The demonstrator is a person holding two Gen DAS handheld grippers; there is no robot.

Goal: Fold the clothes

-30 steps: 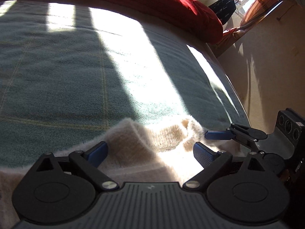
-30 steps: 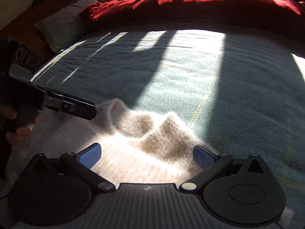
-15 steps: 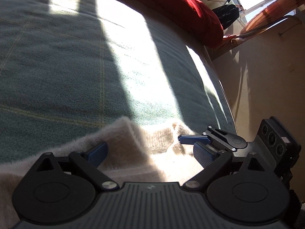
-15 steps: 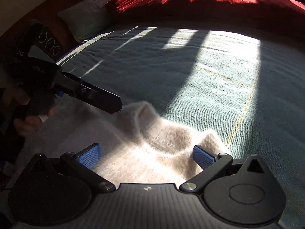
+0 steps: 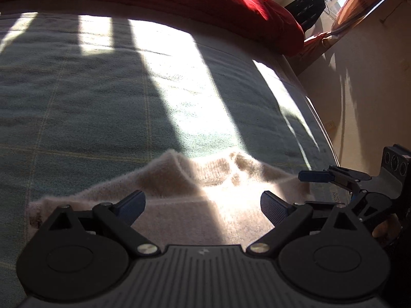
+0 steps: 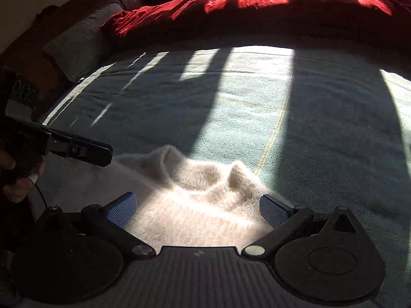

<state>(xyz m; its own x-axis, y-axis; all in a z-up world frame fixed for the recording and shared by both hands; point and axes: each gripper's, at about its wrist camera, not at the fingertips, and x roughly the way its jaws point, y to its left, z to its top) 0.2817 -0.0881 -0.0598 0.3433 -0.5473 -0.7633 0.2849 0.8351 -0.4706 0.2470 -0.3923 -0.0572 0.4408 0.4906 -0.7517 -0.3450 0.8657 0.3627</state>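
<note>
sweater (image 6: 195, 205): cream fuzzy knit, lying on the green blanket (image 6: 257, 118) at the near edge of the bed; collar end points toward the red duvet (image 6: 257, 7), collar rumpled and standing up in two humps.
left gripper (image 5: 203, 202): fingers spread wide, nothing between them, low over the sweater's shoulder area on the left side.
right gripper (image 6: 196, 209): also released, blue pads either side of the collar, low over the knit; contact with the fabric can't be told from here.
step: looks like setup for a fold, each gripper about to pinch a shoulder.
how: bite at the shoulder seams, not the loose collar; catch both layers; close both sides evenly.
risk: fluffy knit slips or stretches if only the top fuzz is pinched.
lighting: hard sun stripe across the sweater, the hem is out of view.
</note>
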